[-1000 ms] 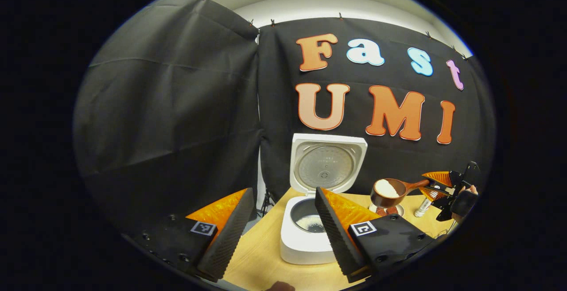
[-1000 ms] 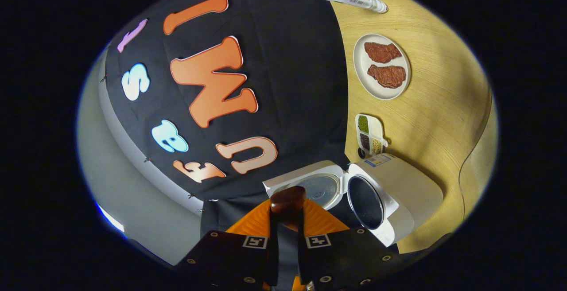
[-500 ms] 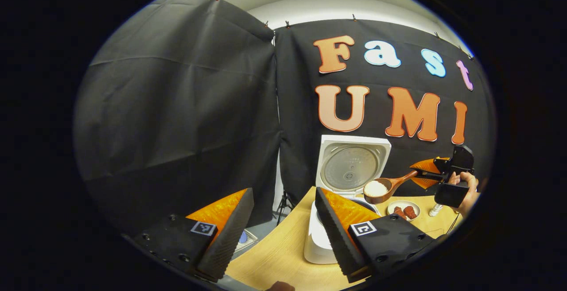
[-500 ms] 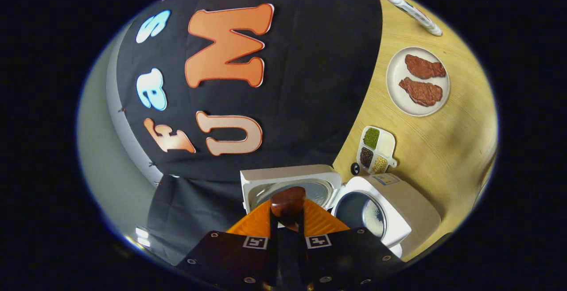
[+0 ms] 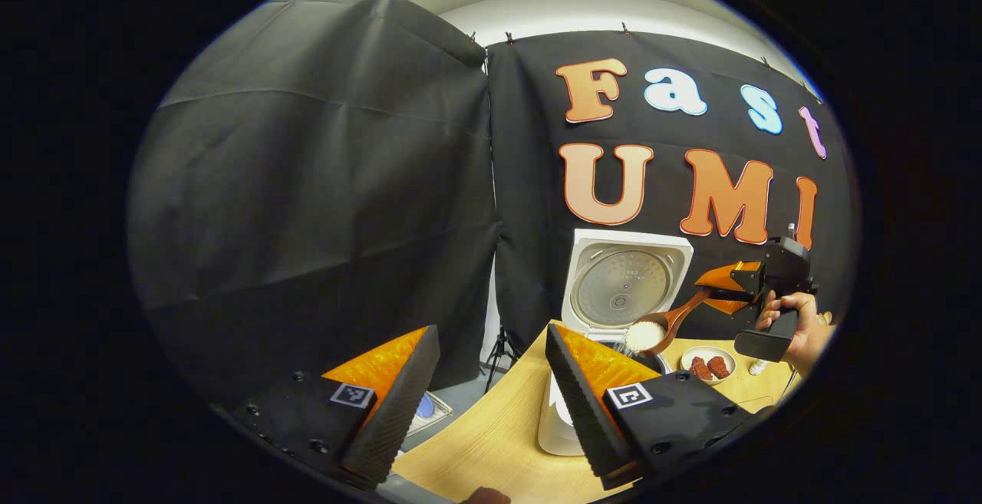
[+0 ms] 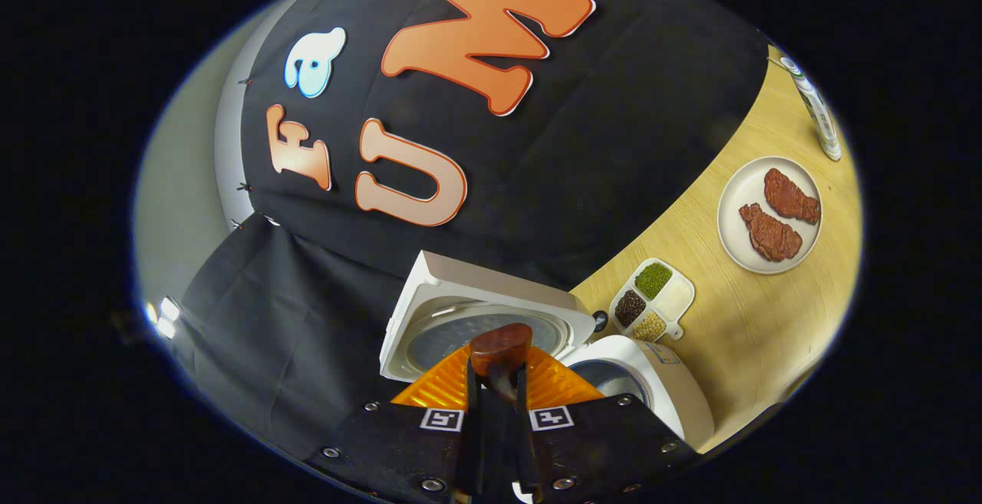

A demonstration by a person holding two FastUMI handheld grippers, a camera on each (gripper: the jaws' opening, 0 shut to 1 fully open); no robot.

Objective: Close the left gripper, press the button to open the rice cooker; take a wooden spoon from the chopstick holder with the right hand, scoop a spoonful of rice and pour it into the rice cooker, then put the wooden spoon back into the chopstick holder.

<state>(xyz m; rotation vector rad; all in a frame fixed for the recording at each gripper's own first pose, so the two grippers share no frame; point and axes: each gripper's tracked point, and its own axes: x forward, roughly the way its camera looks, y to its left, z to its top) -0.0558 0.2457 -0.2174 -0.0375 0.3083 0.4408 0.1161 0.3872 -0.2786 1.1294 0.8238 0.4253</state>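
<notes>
Two fingers of the left gripper (image 5: 491, 389) stand well apart at the bottom of the left gripper view, holding nothing, above the near edge of the wooden table (image 5: 491, 443). At lower right of centre in that view sits the white rice cooker (image 5: 564, 427), its lid (image 5: 625, 281) raised upright against the black cloth wall. Just in front of the lid, the wooden spoon (image 5: 664, 324) is tipped with its bowl downward over the cooker's opening, and white rice (image 5: 643, 333) is spilling from it. The spoon's handle runs up and right into the right gripper (image 5: 725, 289), held by a hand (image 5: 798, 324) at the right edge of the frame. In the right gripper view that gripper (image 6: 497, 404) sits at bottom centre with its fingers pinched narrow on the spoon's handle, the spoon (image 6: 500, 347) jutting forward over the open lid (image 6: 460, 312). The cooker's body (image 6: 675, 404) lies at lower right. Farther along the table (image 6: 752, 320) are a small divided dish of beans (image 6: 652, 301), a plate (image 6: 736, 243) with two pieces of meat, and a bottle (image 6: 817, 109) near the upper right edge.
</notes>
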